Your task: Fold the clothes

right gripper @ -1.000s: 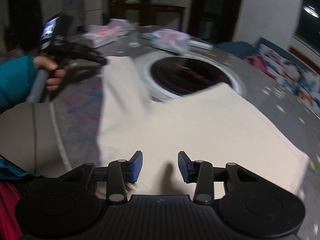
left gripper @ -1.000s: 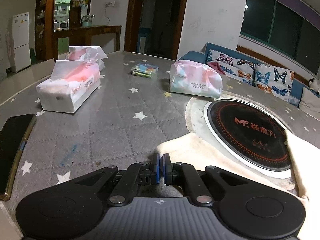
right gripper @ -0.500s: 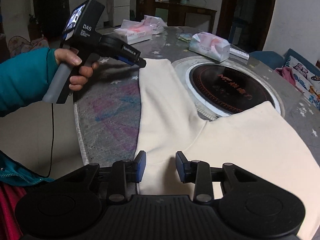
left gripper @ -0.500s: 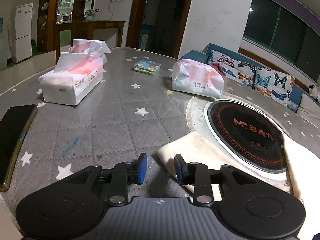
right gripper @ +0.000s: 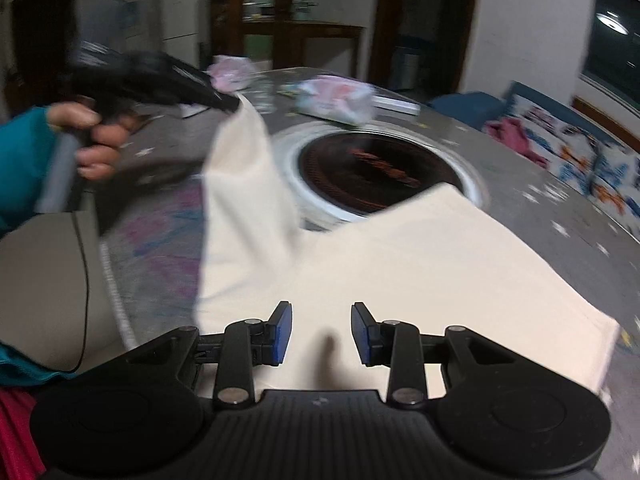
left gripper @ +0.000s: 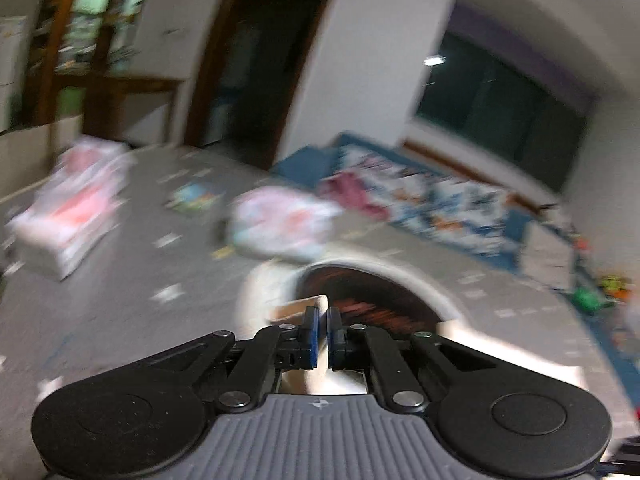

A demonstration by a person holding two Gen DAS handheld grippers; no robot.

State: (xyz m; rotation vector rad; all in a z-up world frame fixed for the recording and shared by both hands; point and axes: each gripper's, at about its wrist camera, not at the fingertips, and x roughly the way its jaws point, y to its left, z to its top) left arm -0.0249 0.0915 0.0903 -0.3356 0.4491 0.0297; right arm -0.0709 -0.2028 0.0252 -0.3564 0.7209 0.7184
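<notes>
Sleeve (right gripper: pixel 244 184) now lifted — left hand-held gripper (left gripper: pixel 322 334) closed on it.

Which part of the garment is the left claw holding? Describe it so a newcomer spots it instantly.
Start at the round black cooktop set into the grey star-print table. Just left of it, a cream garment sends up one long sleeve. Unlike the flat body, the sleeve rises off the table, its tip pinched in the left claw.
</notes>
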